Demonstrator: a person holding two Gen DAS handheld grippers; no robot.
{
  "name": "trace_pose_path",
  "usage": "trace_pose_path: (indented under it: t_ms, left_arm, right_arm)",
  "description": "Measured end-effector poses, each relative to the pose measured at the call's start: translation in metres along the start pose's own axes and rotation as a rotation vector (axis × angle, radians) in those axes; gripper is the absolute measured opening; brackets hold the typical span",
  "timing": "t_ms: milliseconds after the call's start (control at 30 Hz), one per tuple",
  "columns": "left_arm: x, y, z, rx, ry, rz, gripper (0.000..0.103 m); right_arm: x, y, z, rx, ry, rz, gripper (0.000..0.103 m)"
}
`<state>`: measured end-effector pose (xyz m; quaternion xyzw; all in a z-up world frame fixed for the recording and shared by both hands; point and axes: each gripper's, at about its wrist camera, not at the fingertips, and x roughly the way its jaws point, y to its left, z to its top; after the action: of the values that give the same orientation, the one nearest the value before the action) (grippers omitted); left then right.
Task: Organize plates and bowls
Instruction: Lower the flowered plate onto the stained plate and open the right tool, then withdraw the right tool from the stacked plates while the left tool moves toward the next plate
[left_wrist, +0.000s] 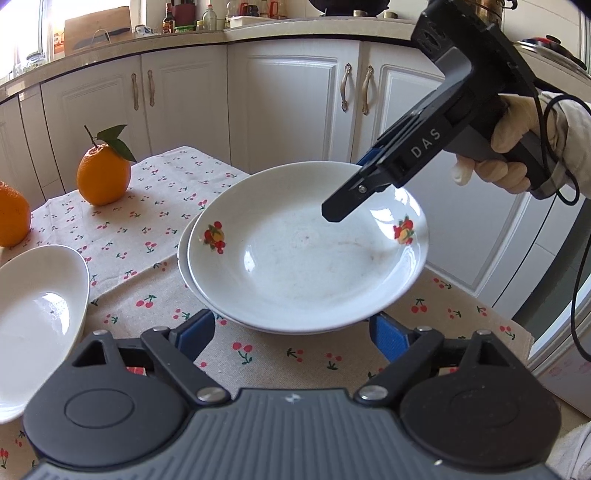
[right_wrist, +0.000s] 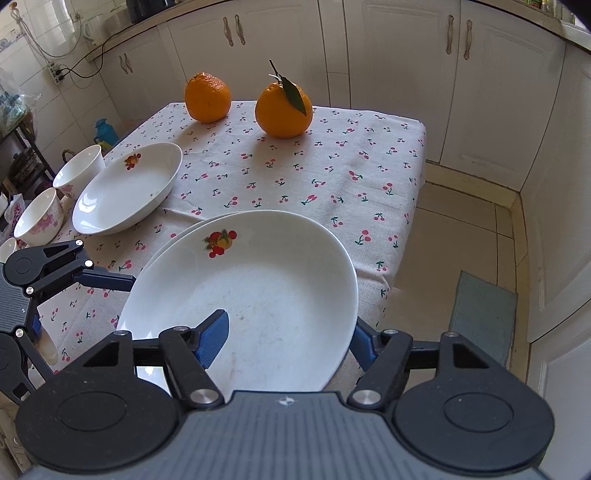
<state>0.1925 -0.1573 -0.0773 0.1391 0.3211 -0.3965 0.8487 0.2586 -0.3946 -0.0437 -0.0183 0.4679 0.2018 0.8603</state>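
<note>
A white ceramic plate with fruit decals (right_wrist: 258, 295) lies stacked on a second white plate (left_wrist: 188, 266) near the edge of the worktop, whose cloth is beige with printed cherries (right_wrist: 295, 173). The right tongs (right_wrist: 288, 336) straddle the top plate's near rim, one blue pad over the plate, the other outside the rim, jaws apart and not pressing. The left tongs (left_wrist: 291, 334) stand wide just before the stack, gripping nothing. A third white plate (right_wrist: 129, 192) lies beside two white bowls (right_wrist: 55, 199).
</note>
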Motion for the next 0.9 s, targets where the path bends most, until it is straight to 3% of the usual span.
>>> trace_pose_path:
  t_ms: [333, 500, 567, 700, 900]
  left_arm:
    - [-0.025, 0.0, -0.009, -0.013, -0.04, 0.026, 0.091]
    - [-0.039, 0.001, -0.015, -0.025, -0.06, 0.055, 0.092]
    - [-0.046, 0.002, -0.017, -0.04, -0.07, 0.081, 0.093]
    - [-0.059, 0.007, -0.024, -0.088, -0.09, 0.142, 0.097]
    - [-0.069, 0.021, -0.038, -0.158, -0.069, 0.293, 0.1]
  right_arm:
    - [0.004, 0.01, -0.008, 0.024, 0.015, -0.074, 0.087]
    - [-0.009, 0.024, -0.015, 0.026, -0.028, -0.073, 0.097]
    - [-0.017, 0.035, -0.019, 0.025, -0.061, -0.068, 0.103]
    - [-0.025, 0.065, -0.028, -0.015, -0.1, -0.069, 0.103]
    - [-0.025, 0.108, -0.037, -0.097, -0.126, -0.063, 0.103]
